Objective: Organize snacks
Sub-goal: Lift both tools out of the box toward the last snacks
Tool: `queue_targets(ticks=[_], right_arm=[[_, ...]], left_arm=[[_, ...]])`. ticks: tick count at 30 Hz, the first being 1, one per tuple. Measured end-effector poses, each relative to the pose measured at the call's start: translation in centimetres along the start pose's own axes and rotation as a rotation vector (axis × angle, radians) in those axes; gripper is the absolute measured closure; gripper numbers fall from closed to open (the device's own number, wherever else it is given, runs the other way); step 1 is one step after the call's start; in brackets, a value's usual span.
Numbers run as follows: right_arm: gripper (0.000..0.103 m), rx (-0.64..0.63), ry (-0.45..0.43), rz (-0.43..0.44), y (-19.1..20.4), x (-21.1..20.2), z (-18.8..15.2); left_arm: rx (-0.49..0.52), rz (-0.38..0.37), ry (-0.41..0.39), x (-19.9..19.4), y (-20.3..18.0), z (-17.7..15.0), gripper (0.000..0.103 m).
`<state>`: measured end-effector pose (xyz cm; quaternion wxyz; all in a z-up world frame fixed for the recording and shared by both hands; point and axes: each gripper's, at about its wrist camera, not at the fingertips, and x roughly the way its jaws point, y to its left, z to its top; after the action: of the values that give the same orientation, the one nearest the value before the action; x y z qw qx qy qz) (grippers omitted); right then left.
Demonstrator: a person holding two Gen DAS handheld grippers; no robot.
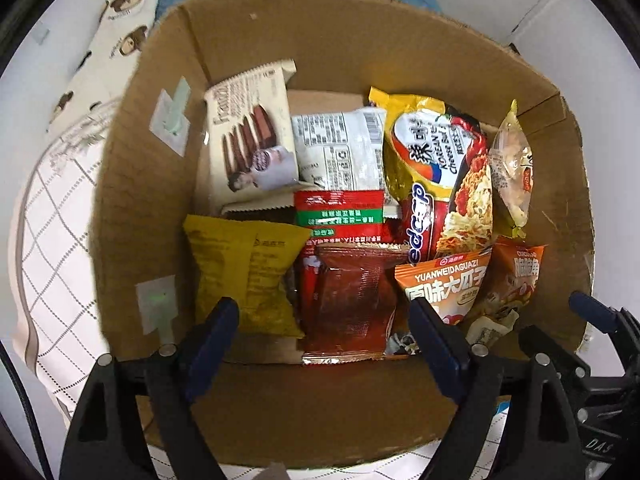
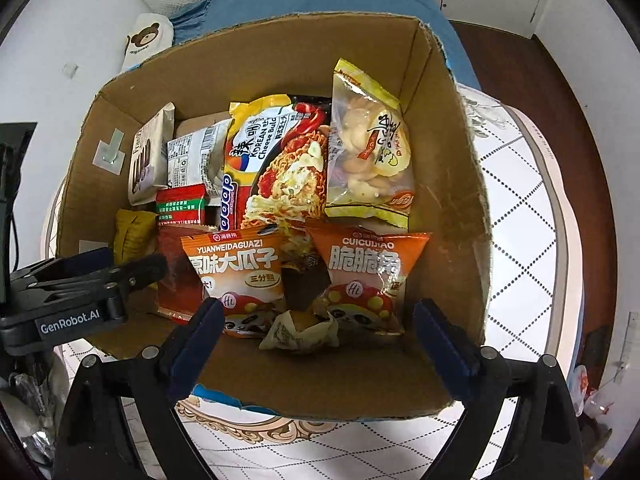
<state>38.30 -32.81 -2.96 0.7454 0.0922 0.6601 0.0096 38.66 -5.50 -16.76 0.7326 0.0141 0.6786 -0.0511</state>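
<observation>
Left wrist view: the left gripper pointed down into the open brown cardboard box, jaws spread wide with nothing between the pads. Directly under it lay the flat reddish-brown foil sachet, just beside the puffy mustard-yellow snack bag. Further back stood the cream wafer-biscuit pack, the white plastic packet with a barcode, the small red-and-green carton, the big yellow-red instant noodle bag and the clear bag of pale crackers. The orange sunflower-seed bag sat near the right-hand finger. Part of the right gripper showed at the edge.

Right wrist view: the right gripper also hung over the box, jaws released and empty. Below it sat a crumpled beige wrapper, between the sunflower-seed bag and the orange crispy-snack bag. The left gripper entered at the left edge. The box rested on a white quilted cover.

Handling, as a judgement: all of these were probably light, soft and crinkly, with slick film. The crackers and wafers looked crushable, so a pinch belonged on a sealed top seam, not the belly. The air-filled bags would likely squirm under the pads; the crimped edge seemed safest. The foil sachet lay flat and might need an edge lifted first.
</observation>
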Motion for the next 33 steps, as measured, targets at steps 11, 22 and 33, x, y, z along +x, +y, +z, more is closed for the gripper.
queue_targets(ticks=[11,22,33], right_arm=[[0.006,-0.024,-0.132,-0.050,1.0,-4.6,-1.7],[0.005,-0.032,-0.267,-0.054,2.1,-10.4,-5.0],[0.004,-0.004,-0.358,0.013,2.8,-15.0,-9.0]], left_arm=[[0.015,0.052,-0.238,-6.6,0.3,-4.8,0.017],[0.005,0.041,-0.399,-12.4,0.3,-7.8,0.017],[-0.008,0.056,-0.486,-15.6,0.5,-12.2,0.017]])
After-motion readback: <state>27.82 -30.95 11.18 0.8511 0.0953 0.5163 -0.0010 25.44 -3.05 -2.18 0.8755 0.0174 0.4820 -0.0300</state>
